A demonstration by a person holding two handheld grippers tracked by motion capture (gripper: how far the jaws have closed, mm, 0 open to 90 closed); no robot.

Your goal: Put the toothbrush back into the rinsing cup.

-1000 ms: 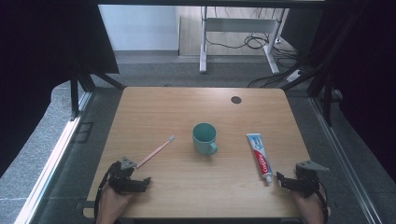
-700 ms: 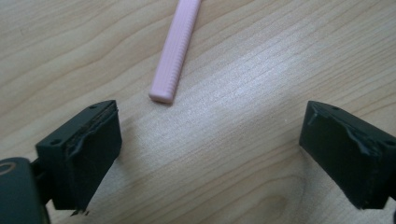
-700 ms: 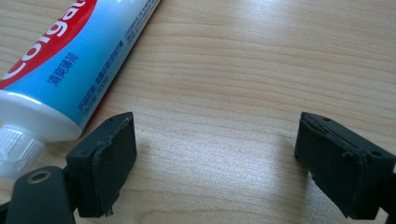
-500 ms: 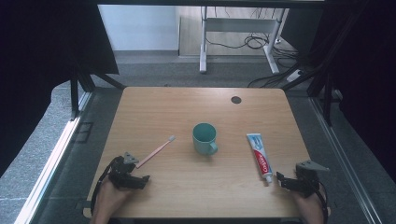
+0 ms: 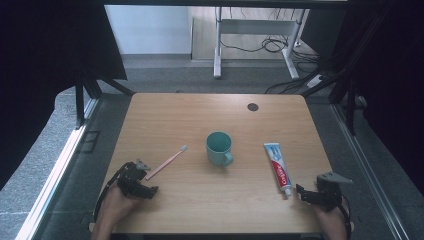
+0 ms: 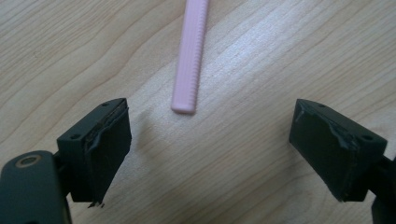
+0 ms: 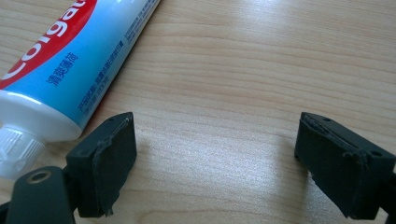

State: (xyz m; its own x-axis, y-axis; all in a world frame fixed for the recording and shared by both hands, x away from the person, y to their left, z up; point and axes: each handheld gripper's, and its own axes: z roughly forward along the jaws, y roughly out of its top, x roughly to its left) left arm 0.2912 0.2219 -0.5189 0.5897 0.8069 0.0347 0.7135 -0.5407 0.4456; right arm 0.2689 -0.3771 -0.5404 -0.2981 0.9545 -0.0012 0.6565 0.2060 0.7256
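High view: a wooden table point(image 5: 165, 115) is seen, with a teal mug point(image 5: 219, 148) at its middle. A toothpaste tube point(image 5: 277, 167) lies just ahead of the right gripper point(image 5: 303, 192), whose jaws are held apart, empty. A pink toothbrush point(image 5: 167, 162) lies before the left gripper point(image 5: 143, 172); its jaws have just been narrowing, nothing yet between them. The handle could be nudged away if approached off-line. Bare wood is left around it; the near edge is close.
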